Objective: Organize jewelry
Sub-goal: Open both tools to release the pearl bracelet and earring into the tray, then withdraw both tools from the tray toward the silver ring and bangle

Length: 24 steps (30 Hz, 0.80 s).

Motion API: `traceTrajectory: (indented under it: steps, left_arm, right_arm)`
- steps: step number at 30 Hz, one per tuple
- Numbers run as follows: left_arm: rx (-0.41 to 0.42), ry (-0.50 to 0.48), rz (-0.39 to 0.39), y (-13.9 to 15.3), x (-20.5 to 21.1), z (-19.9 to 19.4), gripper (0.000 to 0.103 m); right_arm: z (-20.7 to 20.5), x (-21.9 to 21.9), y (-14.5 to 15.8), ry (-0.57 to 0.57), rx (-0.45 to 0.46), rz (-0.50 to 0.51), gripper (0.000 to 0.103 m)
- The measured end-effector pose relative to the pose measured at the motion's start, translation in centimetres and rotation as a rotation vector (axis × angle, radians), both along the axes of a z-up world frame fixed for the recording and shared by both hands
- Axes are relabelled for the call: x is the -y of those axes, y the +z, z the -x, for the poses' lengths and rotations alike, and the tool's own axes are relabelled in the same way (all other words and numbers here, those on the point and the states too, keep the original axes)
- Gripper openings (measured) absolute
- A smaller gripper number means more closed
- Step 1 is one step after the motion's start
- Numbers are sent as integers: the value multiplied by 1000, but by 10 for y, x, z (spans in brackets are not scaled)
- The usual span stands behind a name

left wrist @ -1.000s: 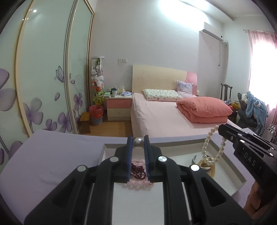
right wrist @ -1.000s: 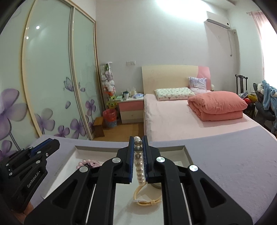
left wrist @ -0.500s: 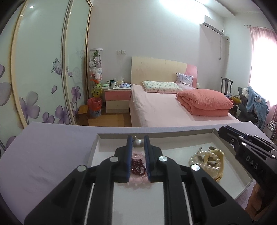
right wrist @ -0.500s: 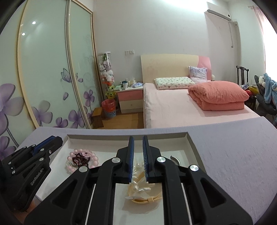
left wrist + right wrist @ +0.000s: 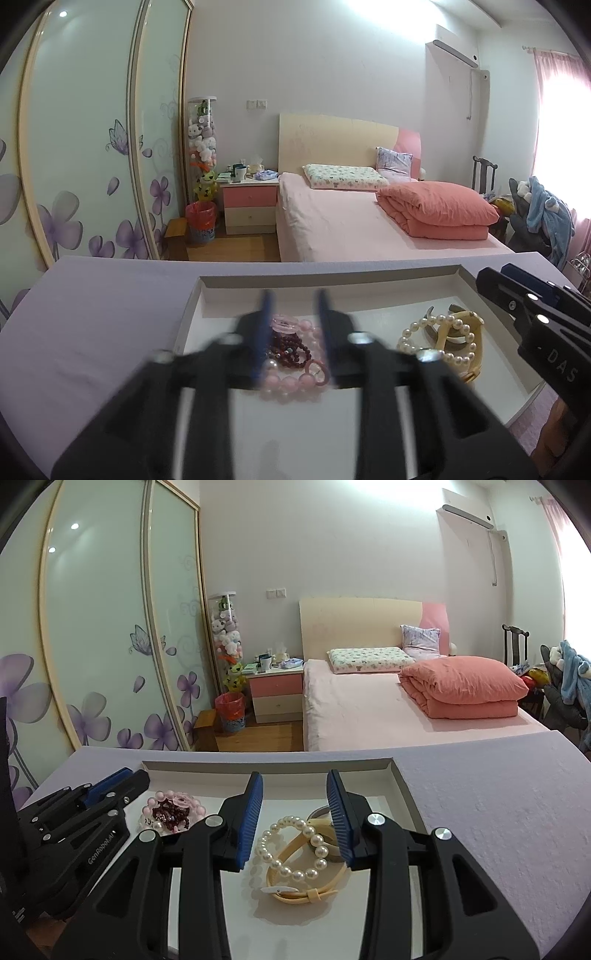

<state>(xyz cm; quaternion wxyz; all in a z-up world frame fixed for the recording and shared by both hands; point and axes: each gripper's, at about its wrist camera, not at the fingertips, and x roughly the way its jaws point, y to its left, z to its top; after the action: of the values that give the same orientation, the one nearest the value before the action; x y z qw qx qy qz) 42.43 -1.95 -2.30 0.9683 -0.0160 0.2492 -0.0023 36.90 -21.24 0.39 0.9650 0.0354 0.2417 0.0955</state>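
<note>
Two grippers hang over a shallow white tray (image 5: 400, 781) that sits on a lavender table cover (image 5: 498, 812). Seen from its own camera, the right gripper (image 5: 295, 814) has its blue-padded fingers spread wide with nothing between the pads; below the gap lies a white pearl bracelet (image 5: 291, 849), coiled across a cream-yellow band (image 5: 306, 888) with a small white tag, and a grey-rimmed round piece just behind them, partly hidden by the right finger. The left gripper (image 5: 293, 325) is blurred in its own view, but its blue pads stand clearly apart and hold nothing; under them rests a heap made of a pink bead bracelet (image 5: 291, 382), a dark red bead strand (image 5: 288, 349) and a pale pink translucent piece at the far side, with what may be a small pink ring at the near right of the heap, though the blur makes that uncertain. From the right camera the same pink and dark red heap lies in the left part of the tray, just beside the left gripper's tips, well apart from the pearl group on the right part. Beyond the table stand a bed (image 5: 369, 701) with a folded coral quilt (image 5: 465, 686), a pink and cream nightstand (image 5: 275, 696), and sliding wardrobe doors (image 5: 103, 635) printed with purple flowers.
</note>
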Motion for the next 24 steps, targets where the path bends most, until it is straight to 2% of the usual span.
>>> traceTrajectory:
  steps: [1, 9, 12, 16, 24]
  left_arm:
    - [4, 3, -1, 0, -1, 1, 42]
    - [-1, 8, 0, -1, -3, 1, 42]
    - [0, 2, 11, -1, -4, 2, 47]
    - [2, -17, 16, -2, -2, 3, 47]
    - [-6, -79, 89, 6, -11, 4, 47]
  right_arm:
    - [0, 1, 0, -1, 0, -1, 38]
    - [1, 2, 0, -5, 3, 7, 38]
    - [2, 3, -1, -8, 1, 7, 38]
    - [2, 7, -3, -15, -1, 3, 38]
    - [2, 12, -6, -21, -4, 0, 37]
